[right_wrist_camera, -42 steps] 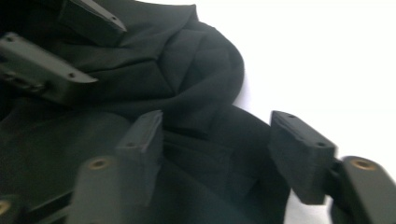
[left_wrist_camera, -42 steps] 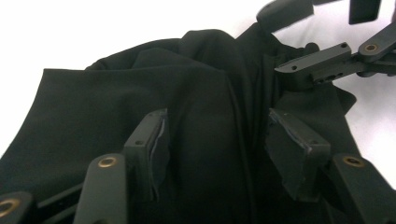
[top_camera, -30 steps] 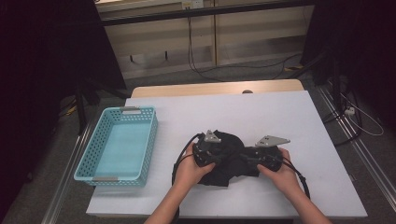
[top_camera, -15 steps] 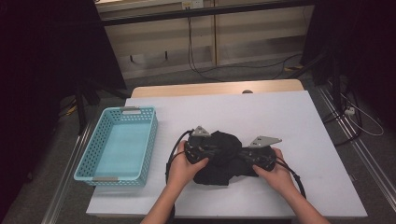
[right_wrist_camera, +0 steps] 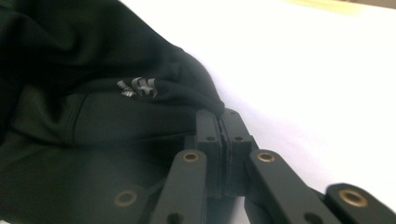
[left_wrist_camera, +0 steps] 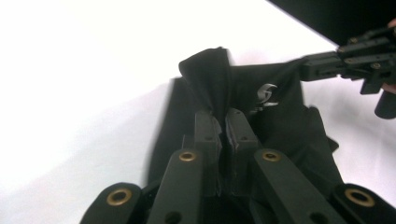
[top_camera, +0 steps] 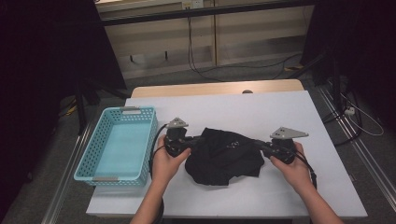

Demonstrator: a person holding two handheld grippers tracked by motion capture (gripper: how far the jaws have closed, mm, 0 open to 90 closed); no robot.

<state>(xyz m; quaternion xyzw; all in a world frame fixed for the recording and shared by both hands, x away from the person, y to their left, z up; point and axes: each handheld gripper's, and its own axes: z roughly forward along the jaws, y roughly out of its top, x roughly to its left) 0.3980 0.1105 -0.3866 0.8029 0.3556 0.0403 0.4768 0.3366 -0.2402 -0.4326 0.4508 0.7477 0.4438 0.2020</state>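
A black garment (top_camera: 224,156) with a small white logo lies on the white table (top_camera: 280,112), pulled out between my two grippers. My left gripper (top_camera: 194,140) holds its left edge and my right gripper (top_camera: 261,145) its right edge. In the left gripper view the left gripper (left_wrist_camera: 223,116) has just been closing and is shut on a raised fold of the garment (left_wrist_camera: 275,116), with the right gripper (left_wrist_camera: 308,65) farther off at the cloth's other side. In the right gripper view the right gripper (right_wrist_camera: 219,116) is shut on the garment's (right_wrist_camera: 93,93) edge.
A light blue perforated basket (top_camera: 86,154) stands empty at the table's left side, close to my left hand. A wooden strip (top_camera: 210,88) runs along the table's far edge. Cables lie on the floor beyond.
Both hands have risen a little and drawn apart, the left one leftward, the right one rightward. The garment, bunched between them before, is now stretched out between the two grippers.
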